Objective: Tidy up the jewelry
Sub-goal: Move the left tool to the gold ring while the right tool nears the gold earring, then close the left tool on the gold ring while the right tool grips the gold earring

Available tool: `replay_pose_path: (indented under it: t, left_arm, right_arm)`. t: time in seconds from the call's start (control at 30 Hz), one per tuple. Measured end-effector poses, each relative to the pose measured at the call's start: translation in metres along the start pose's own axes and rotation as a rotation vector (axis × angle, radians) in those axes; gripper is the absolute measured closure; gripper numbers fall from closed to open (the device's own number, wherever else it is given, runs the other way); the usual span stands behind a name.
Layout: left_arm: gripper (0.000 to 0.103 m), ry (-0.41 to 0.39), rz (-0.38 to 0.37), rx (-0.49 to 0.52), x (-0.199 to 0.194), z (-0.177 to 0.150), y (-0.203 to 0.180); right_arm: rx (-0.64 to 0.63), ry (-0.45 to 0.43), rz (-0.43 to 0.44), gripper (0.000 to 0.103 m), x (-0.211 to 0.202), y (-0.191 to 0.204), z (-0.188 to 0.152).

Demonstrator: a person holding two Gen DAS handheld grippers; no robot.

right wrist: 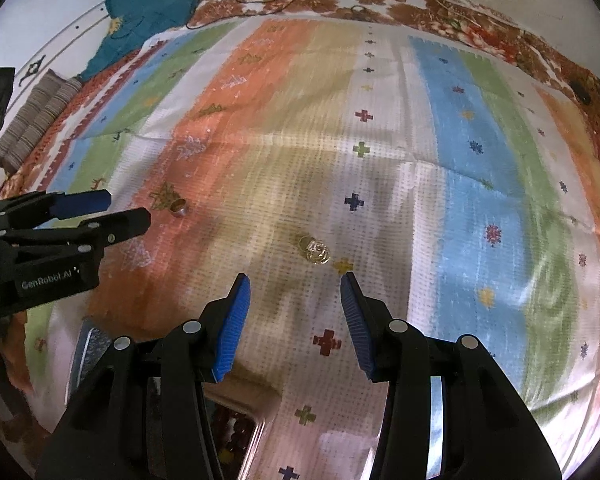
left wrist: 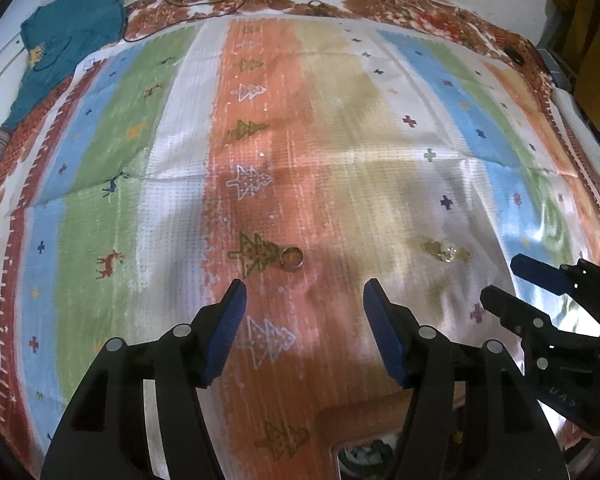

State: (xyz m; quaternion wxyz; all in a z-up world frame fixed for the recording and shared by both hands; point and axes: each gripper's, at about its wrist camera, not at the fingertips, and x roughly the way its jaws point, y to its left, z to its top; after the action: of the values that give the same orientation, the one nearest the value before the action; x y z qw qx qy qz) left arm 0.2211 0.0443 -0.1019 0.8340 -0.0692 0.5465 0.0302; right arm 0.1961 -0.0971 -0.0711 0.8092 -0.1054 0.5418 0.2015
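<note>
Lying on a striped mat [left wrist: 340, 128] — bands of green, white, orange, tan and blue, printed with little trees, crosses and deer — two pieces of jewelry sit well apart.

Ring [left wrist: 292, 259]: a plain band, gold to brassy, wide-walled, resting on the orange band just beside a dark-outlined tree motif. From the right wrist view it reads as a short metal cylinder with a bright rim [right wrist: 179, 208].

Cluster [left wrist: 444, 249]: small, pale gold with glassy clear bits, a rounded loop to one side; lies on the tan-to-white part of the mat. From the right wrist view [right wrist: 314, 250] it shows a ring-like loop and a sparkly lump beside a yellow cross print. Too small to say what exact piece it is.

Left gripper [left wrist: 304, 300]: fingers spread apart, blue ribbed pads facing each other, nothing between them. It hangs above the mat, angled downward, with the ring just beyond the tips and slightly toward the left finger.

Right gripper [right wrist: 296, 292]: fingers also parted, narrower gap, empty. The cluster lies just past the tips, roughly centred in the gap — not touched.

Each gripper shows at the edge of the other's view, black frame, blue pads.

Teal cloth [left wrist: 68, 40] bunched at the far left corner, off the mat, on a white surface.
</note>
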Motion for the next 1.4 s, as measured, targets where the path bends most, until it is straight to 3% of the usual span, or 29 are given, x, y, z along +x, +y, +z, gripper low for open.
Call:
replay_pose_path:
  t: [1.03, 1.4]
  left_arm:
    - [0.046, 0.084, -0.013, -0.007, 0.061, 0.022, 0.012]
    - [0.064, 0.107, 0.0, 0.014, 0.073, 0.027, 0.008]
  right_arm:
    - [0.001, 0.087, -0.029, 0.056, 0.053, -0.005, 0.022]
    - [-0.002, 0.11, -0.042, 0.056, 0.07, -0.008, 0.026]
